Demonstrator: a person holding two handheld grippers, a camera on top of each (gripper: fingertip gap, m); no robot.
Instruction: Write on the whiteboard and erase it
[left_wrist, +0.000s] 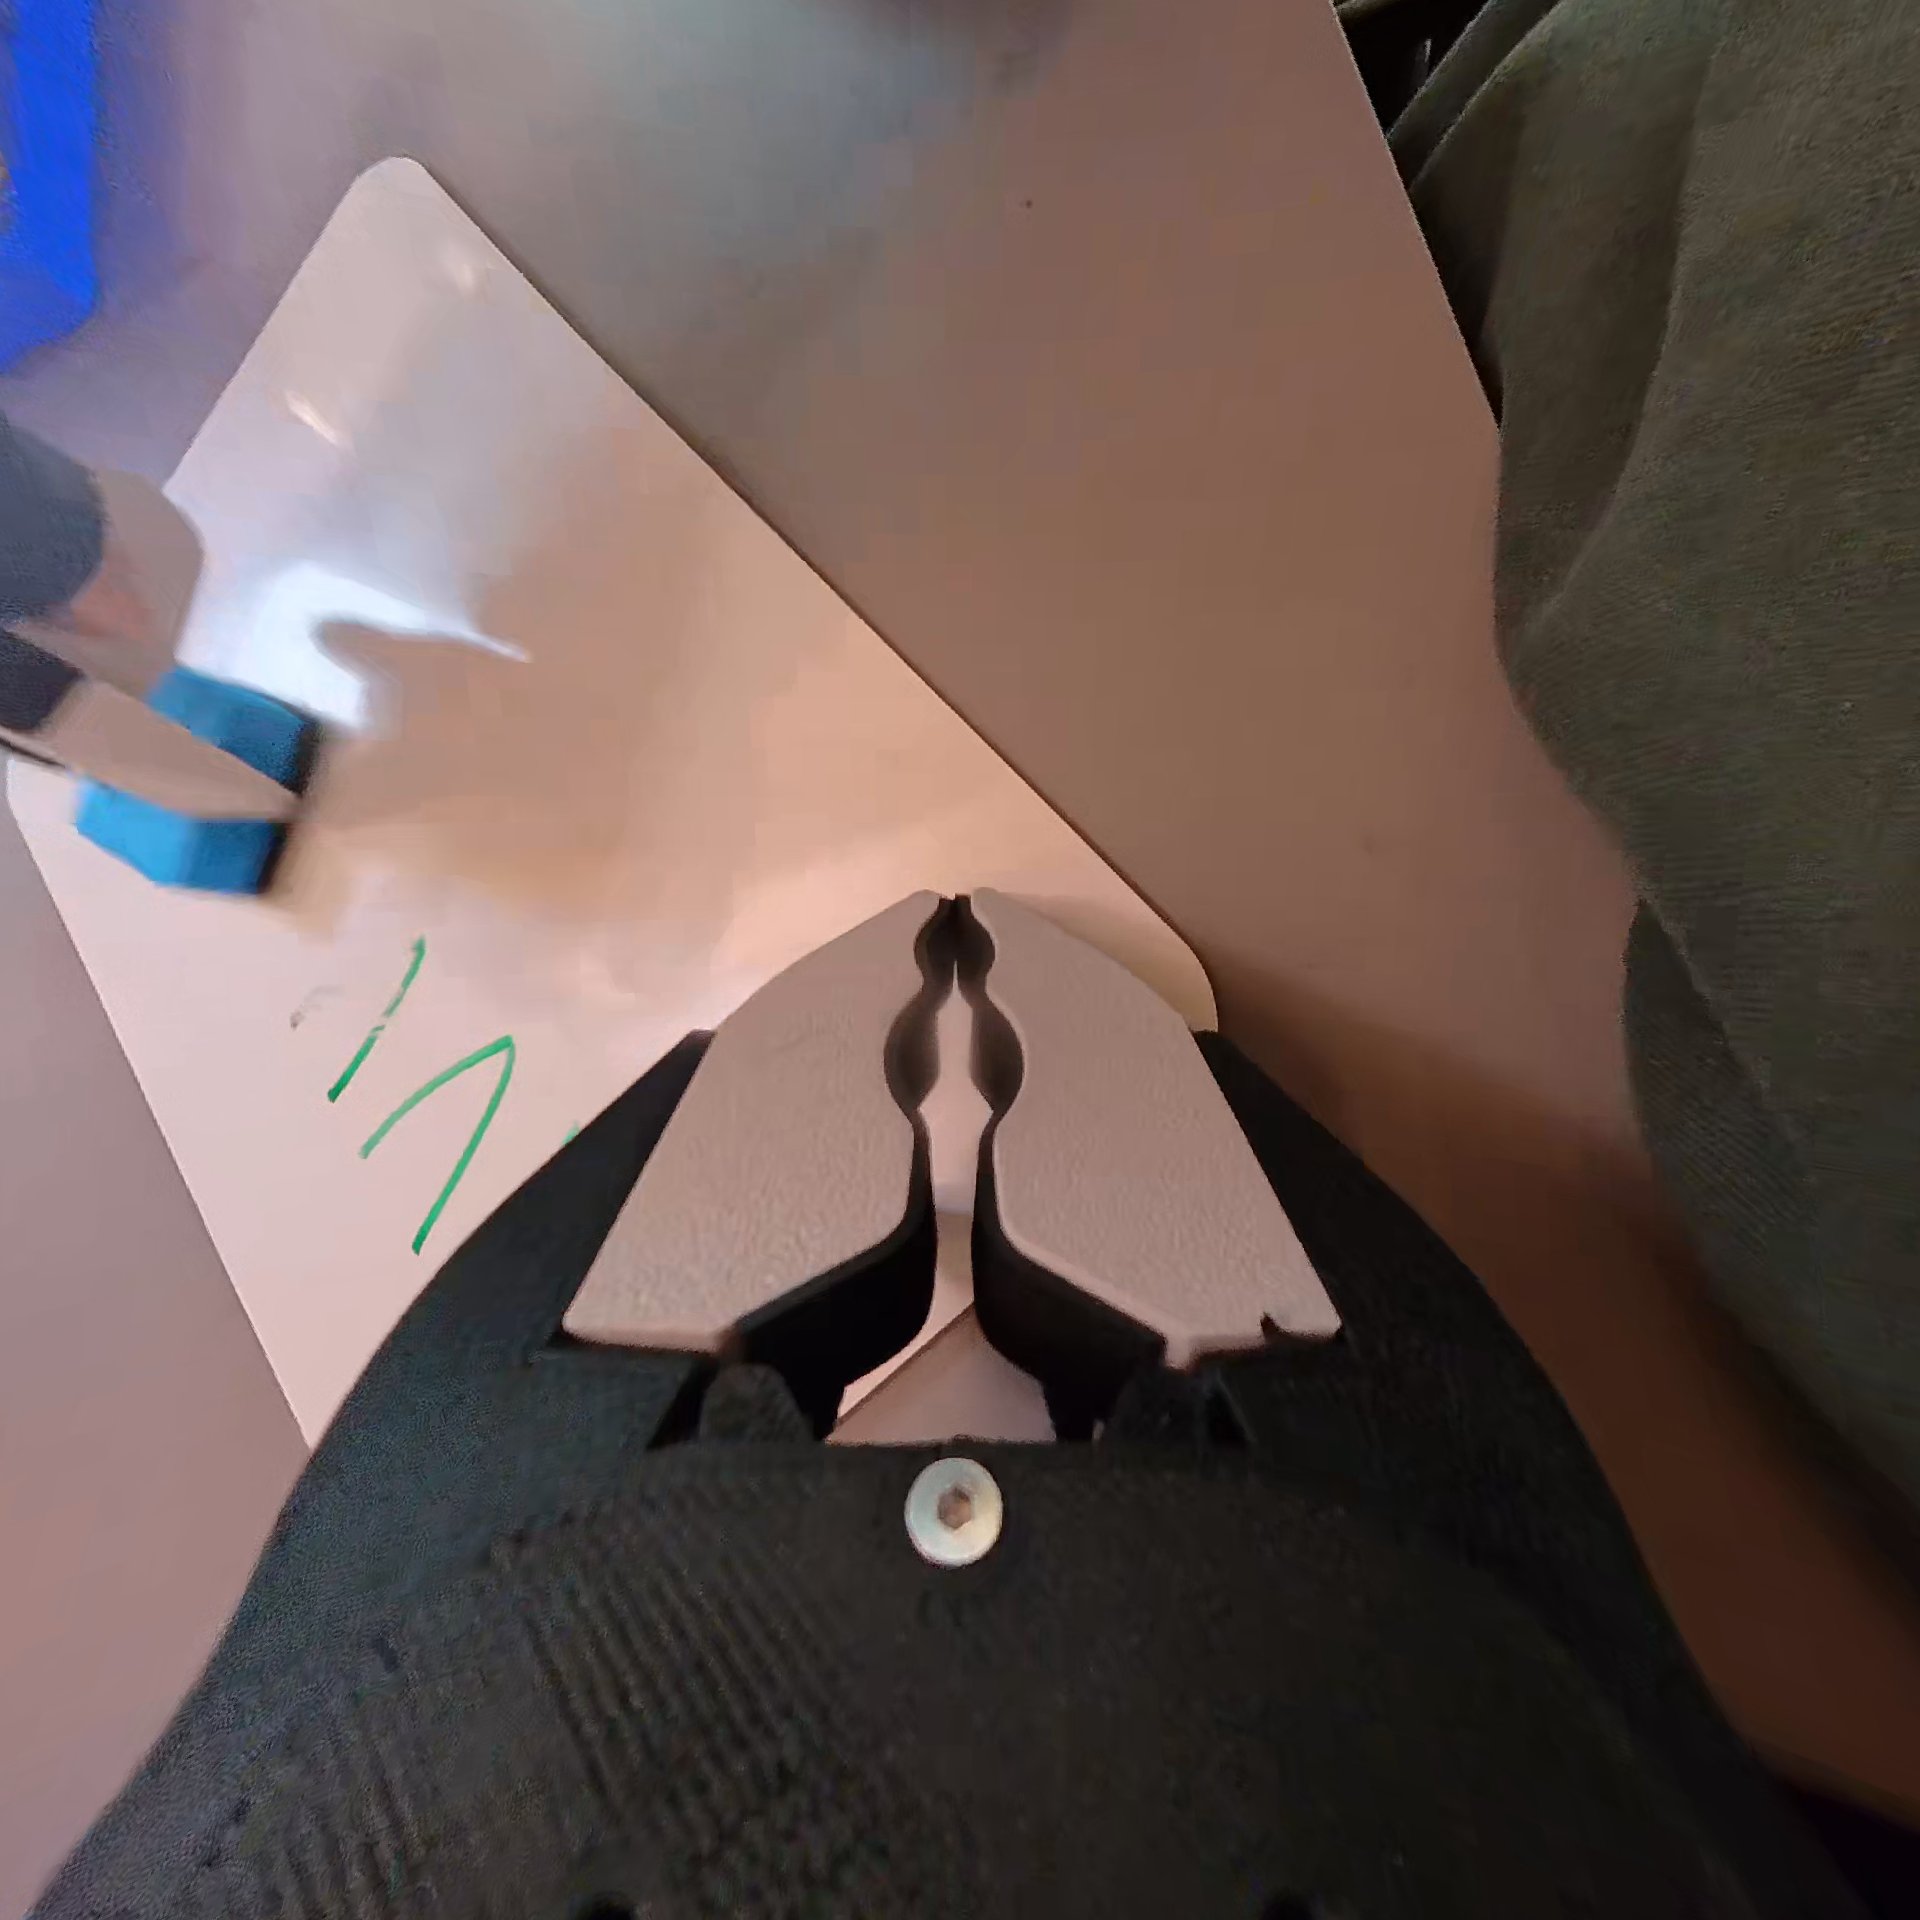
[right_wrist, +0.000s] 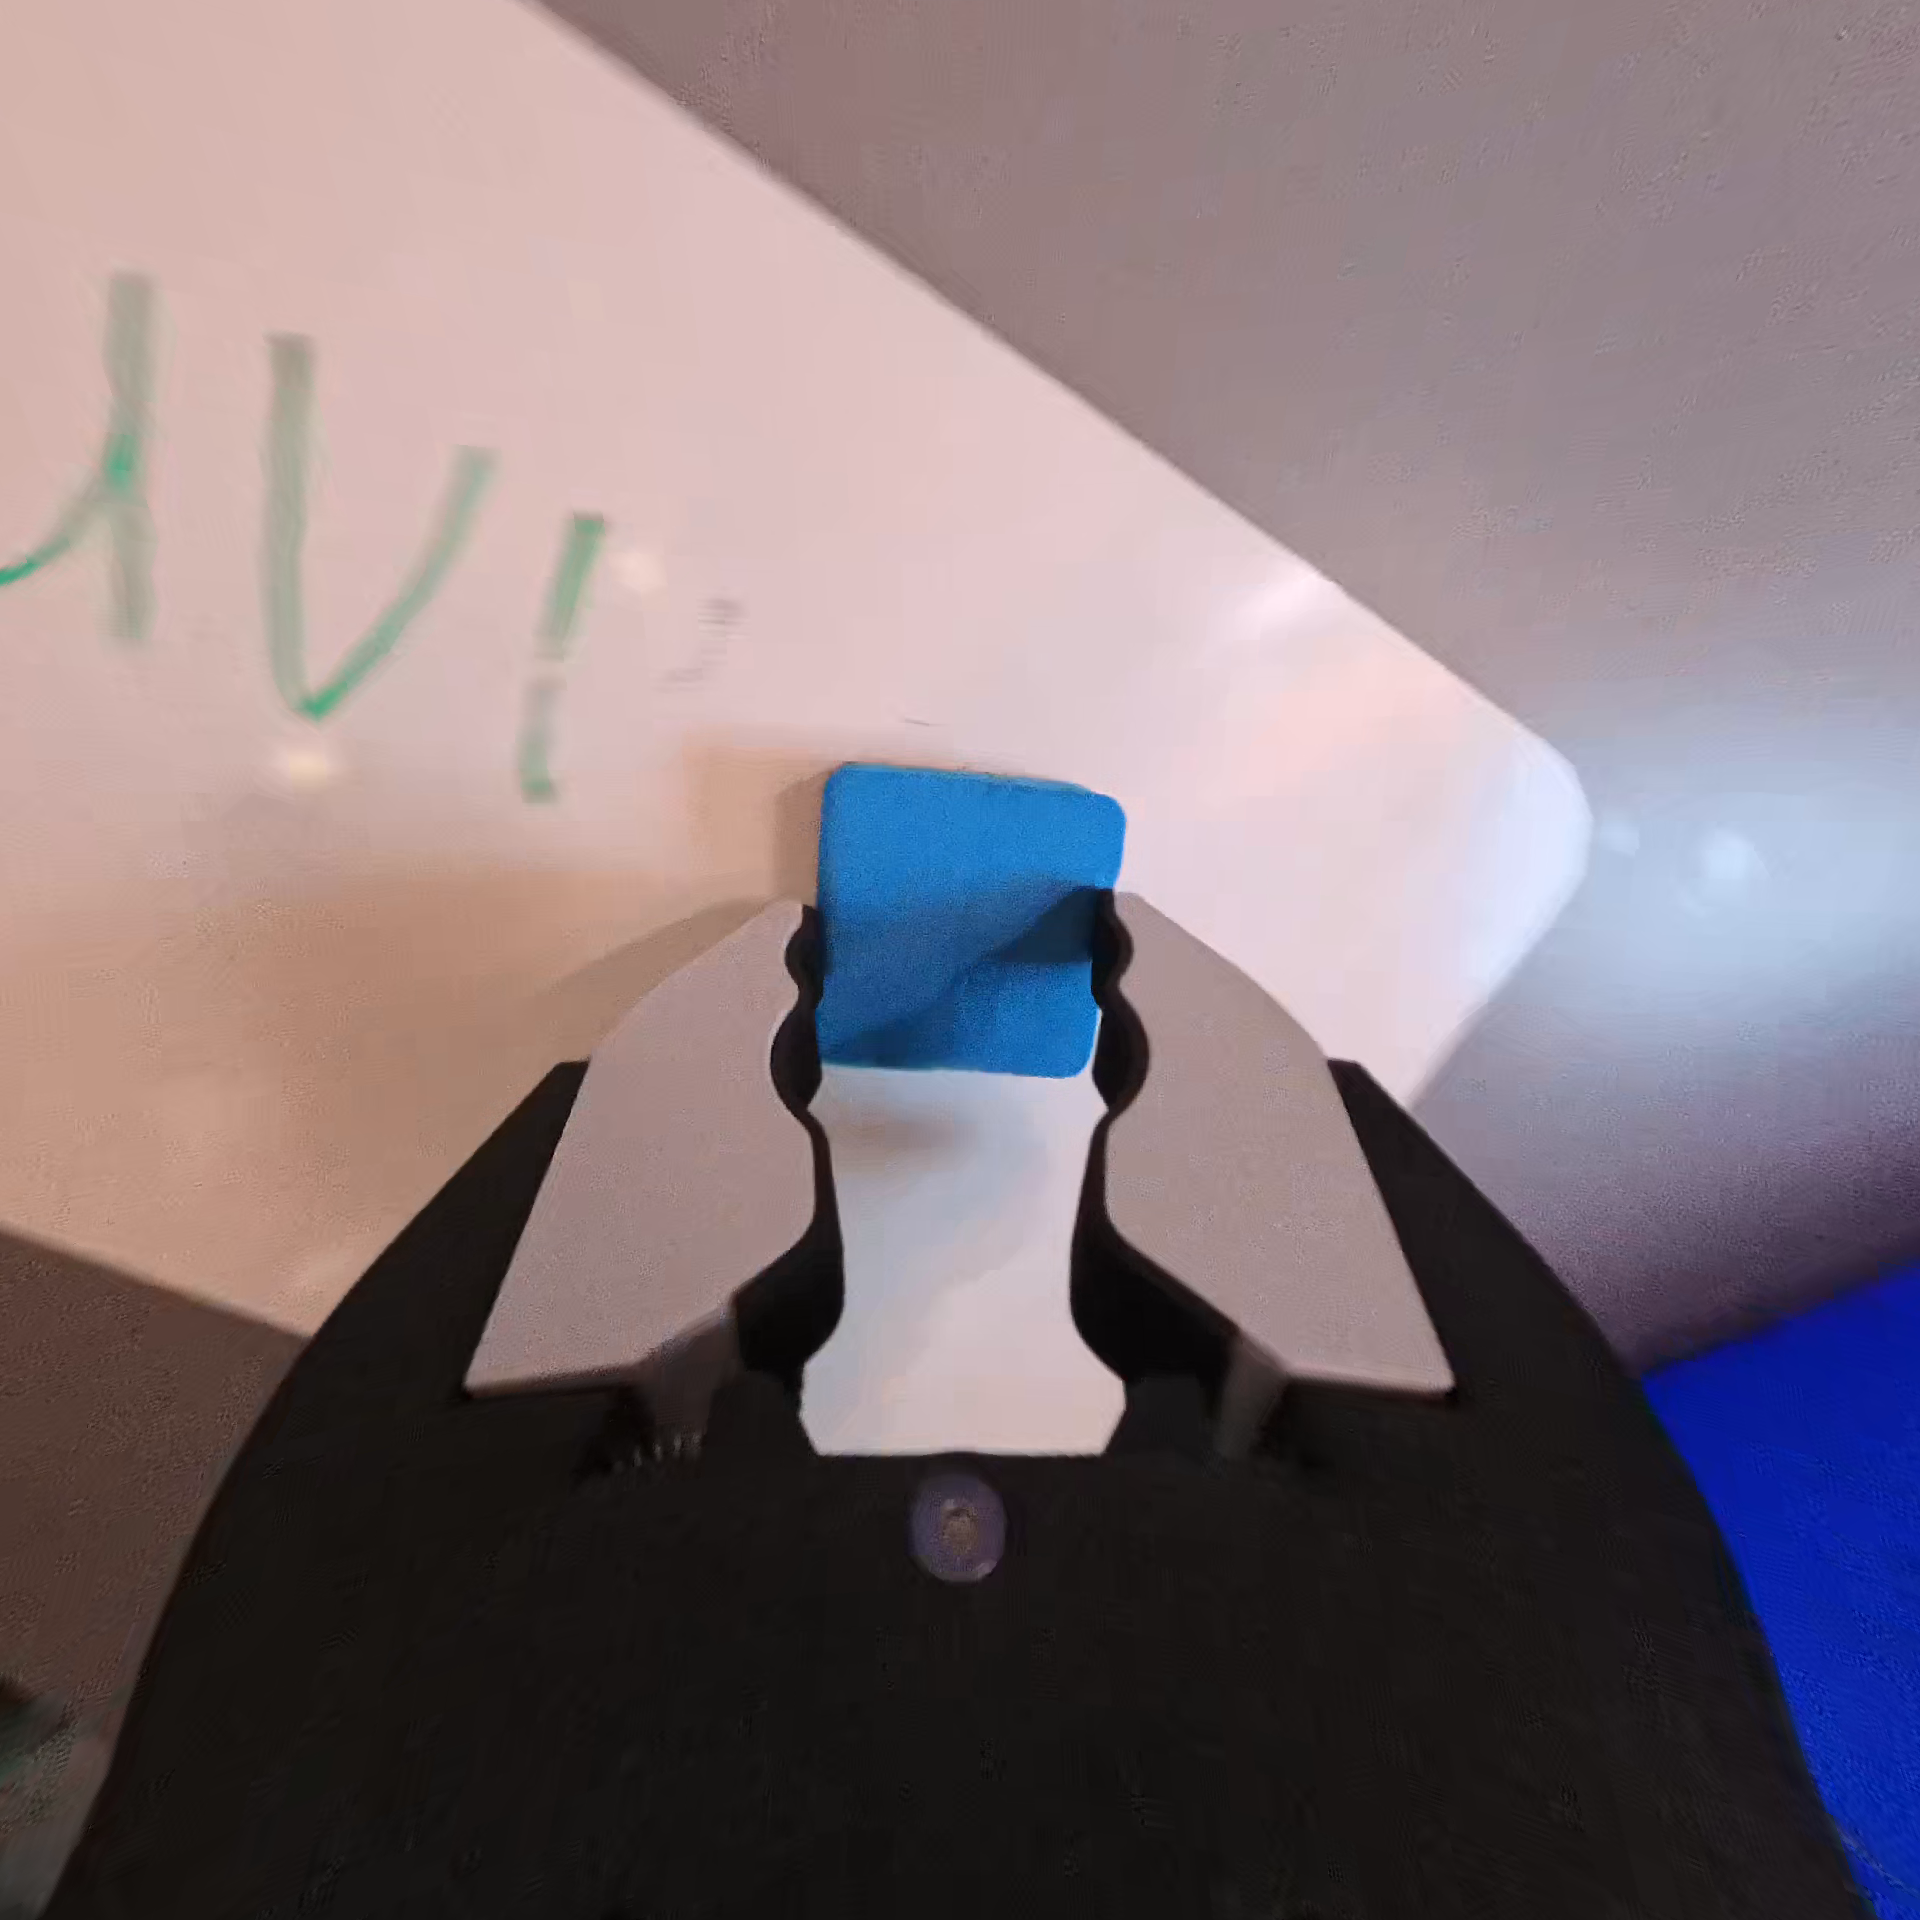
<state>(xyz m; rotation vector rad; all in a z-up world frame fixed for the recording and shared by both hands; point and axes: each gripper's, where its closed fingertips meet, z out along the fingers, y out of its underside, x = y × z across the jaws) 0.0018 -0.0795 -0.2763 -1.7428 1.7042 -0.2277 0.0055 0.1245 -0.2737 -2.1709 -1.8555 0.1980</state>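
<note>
The whiteboard (left_wrist: 644, 644) lies flat on the desk (left_wrist: 1039, 312). The left tongs (left_wrist: 956, 906) sit over its near corner, written strokes (left_wrist: 457, 1101) to their left. Farther left, the right tongs (right_wrist: 956, 914) hold the eraser (right_wrist: 966, 883) against the whiteboard, strokes lying to their left.

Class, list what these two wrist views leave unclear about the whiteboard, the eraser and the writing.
- Green marker strokes: right view, smeared by motion blur and cut by the left edge.
- White whiteboard: left view, near corner hidden under the shut left tool.
- Blue foam eraser in the right tool: its wiping face is hidden.
</note>
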